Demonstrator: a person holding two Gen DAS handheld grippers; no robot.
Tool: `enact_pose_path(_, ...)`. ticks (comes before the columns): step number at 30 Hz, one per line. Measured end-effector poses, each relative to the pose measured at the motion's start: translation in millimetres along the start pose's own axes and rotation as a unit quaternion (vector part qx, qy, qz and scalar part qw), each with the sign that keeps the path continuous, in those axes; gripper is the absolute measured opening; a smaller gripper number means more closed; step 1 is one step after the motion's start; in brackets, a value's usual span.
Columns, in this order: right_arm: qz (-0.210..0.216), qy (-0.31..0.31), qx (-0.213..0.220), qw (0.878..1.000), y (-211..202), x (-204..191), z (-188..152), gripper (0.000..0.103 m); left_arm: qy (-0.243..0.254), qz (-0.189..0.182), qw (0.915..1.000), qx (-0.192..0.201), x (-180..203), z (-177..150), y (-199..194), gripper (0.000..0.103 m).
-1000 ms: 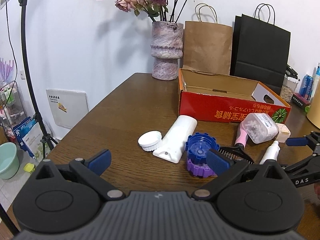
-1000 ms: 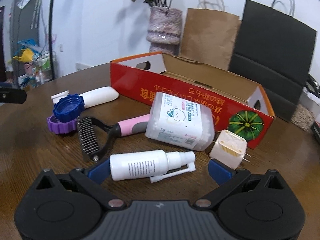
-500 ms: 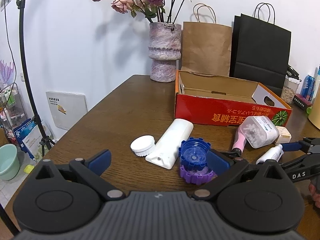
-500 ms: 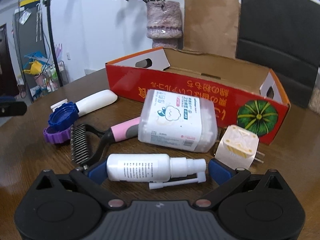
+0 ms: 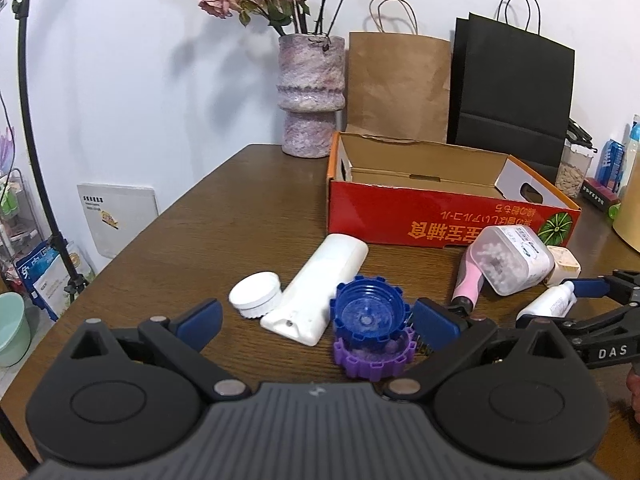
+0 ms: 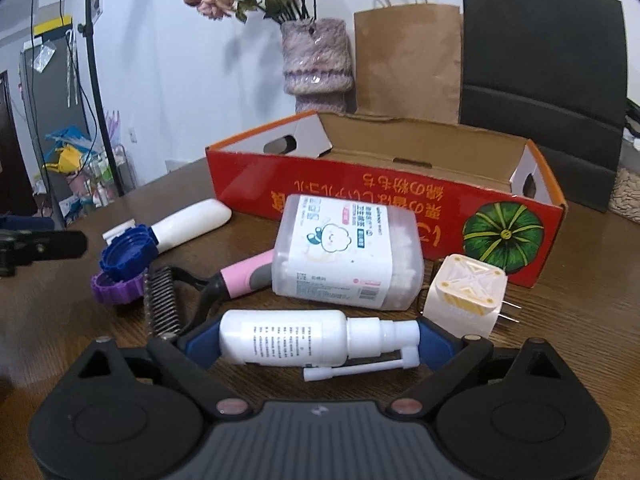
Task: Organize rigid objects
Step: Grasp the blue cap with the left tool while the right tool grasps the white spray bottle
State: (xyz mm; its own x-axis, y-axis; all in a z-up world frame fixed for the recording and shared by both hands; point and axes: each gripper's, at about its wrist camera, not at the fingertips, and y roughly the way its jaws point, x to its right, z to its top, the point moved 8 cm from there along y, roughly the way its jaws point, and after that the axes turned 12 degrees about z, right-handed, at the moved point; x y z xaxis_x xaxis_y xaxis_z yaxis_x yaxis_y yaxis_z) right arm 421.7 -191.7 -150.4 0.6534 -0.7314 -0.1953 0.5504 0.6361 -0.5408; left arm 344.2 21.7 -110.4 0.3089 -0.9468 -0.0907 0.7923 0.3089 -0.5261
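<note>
On the wooden surface, in front of the open red cardboard box, the loose items lie in a cluster. Right gripper is spread wide, jaws flanking the white spray bottle, which lies on its side between the blue pads; whether the pads actually touch it is hard to tell from this angle. Just behind the bottle: clear cotton-swab container resting over the pink handle of the pet comb, cream plug adapter to its right. Left gripper is also wide open, holding nothing, low over the surface. Between its jaws sit the blue cap stacked tilted on the purple cap, with the white tube and round white lid just left of them. Vase of dried roses and two paper bags stand behind the box.
</note>
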Motion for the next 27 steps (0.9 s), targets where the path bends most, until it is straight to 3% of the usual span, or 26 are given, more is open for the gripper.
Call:
enact_pose_path(12, -0.056, 0.005, 0.058, 0.997, -32.0, -1.9, 6.1, 0.097, 0.027, 0.009, 0.9996, -0.001, 24.7, 1.2, 25.8, 0.103)
enact_pose_path(22, -0.094, 0.021, 0.081, 0.992, -45.3, 6.8, 8.8, 0.097, 0.017, 0.012, 0.9998, -0.005, 24.8, -0.1, 37.8, 0.103)
enact_pose_path(27, -0.105, 0.025, 0.085, 0.99, -48.2, 3.6, 7.6, 0.097, 0.016, 0.003, 0.9998, -0.009, 25.8, -2.1, 40.3, 0.092)
